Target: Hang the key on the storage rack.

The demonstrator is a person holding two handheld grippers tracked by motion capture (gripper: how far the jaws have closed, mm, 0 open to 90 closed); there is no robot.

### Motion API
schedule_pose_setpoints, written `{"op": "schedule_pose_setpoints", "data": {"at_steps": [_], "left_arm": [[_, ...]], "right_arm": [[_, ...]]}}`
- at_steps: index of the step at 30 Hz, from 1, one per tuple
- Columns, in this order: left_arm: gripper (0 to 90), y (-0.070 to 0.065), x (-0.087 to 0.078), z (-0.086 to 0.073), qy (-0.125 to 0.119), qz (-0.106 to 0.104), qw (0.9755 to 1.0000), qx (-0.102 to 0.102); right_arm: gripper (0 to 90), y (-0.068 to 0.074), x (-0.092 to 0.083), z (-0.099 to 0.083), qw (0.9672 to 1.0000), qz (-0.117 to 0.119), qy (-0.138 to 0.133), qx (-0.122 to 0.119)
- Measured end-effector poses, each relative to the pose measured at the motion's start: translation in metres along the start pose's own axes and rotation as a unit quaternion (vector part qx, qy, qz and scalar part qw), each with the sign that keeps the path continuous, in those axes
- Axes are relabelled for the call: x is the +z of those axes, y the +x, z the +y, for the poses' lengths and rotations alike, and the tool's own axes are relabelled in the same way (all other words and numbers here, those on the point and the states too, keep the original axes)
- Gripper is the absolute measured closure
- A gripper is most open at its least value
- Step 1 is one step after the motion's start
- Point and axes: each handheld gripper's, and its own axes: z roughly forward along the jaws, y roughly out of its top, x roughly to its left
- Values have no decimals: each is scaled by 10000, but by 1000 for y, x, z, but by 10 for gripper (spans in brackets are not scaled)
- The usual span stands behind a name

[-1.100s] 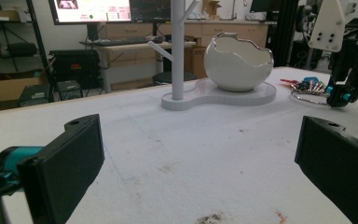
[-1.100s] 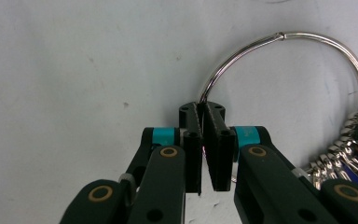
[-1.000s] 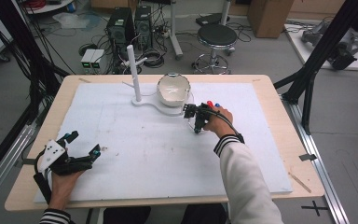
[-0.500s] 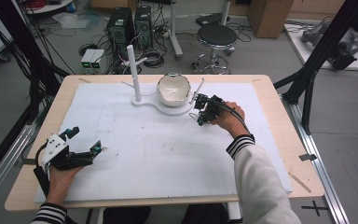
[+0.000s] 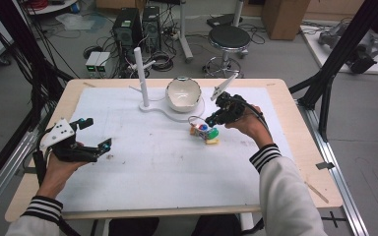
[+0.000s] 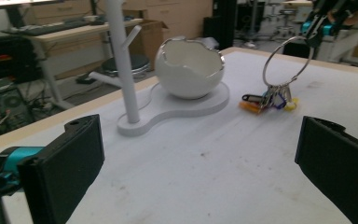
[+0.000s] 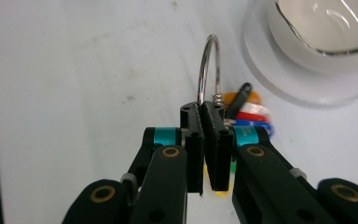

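On the near left of the counter (image 5: 128, 196), an idle gripper; farther right, a key ring held by its wire.

Nearest, the left gripper (image 5: 94, 135) hovers with jaws wide and empty. Beyond it, the right gripper (image 7: 209, 140) is clamped on the key ring (image 7: 208, 70), its coloured tags (image 5: 205, 132) dangling at the white mat (image 5: 152, 162), just short of the egg-shaped bowl (image 5: 183, 93) and peg stand (image 5: 140, 73). That ring looks light, stiff and slick; the tags will swing, so a grip on the wire loop seems best.

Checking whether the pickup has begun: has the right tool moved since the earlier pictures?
Yes. The right tool, shut on the key ring, has lifted and drawn back slightly from the white bowl, toward the person.
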Motion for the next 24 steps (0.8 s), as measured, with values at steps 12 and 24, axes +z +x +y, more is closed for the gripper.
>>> {"op": "schedule_pose_setpoints", "data": {"at_steps": [12, 24], "left_arm": [[17, 1, 23, 41, 196, -824, 9964, -5], [17, -19, 56, 66, 320, -1693, 9851, -10]], "right_arm": [[884, 10, -16, 2, 9906, 759, -1097, -300], [885, 17, -22, 2, 9720, 1297, -1881, -546]]}}
